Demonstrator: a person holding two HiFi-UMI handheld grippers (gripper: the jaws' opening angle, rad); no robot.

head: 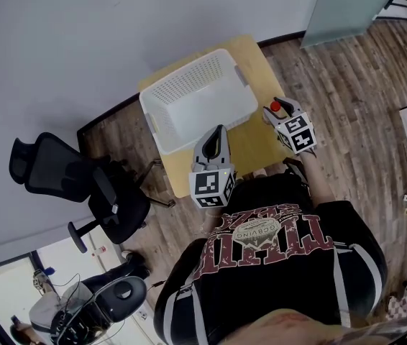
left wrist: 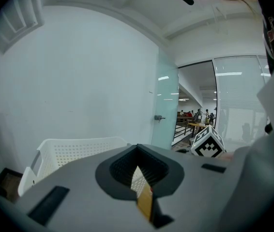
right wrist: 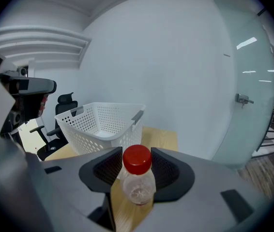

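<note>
Right, starting at the nine o'clock side of the head view: a black office chair [head: 81, 185] stands on the wood floor, well apart from the action. Moving in, the white perforated basket [head: 183, 74] sits on the small wooden table [head: 254, 139], taking up its far half.

Now the left gripper [head: 218, 130], just at the basket's six o'clock edge. Its jaws are pressed together with nothing between them; its own view shows only a thin slit, with basket mesh and table wood behind it. It hangs idle, tip up toward twelve.

Over to two o'clock of it, the right gripper [head: 277, 110], and here's the business. Its jaws pinch a clear plastic bottle [right wrist: 138, 178] with a red cap [right wrist: 137, 159], pads on the body below the cap. The bottle stands upright above the table's right side, and the basket lies at ten o'clock from it, near but not touching.

To my eye that's a decent hold. A thin, empty-looking bottle can buckle or twist, so firm, even pressure looks wise, with the wrist level and the cap at twelve. The idle left gripper is best kept off the basket rim.
</note>
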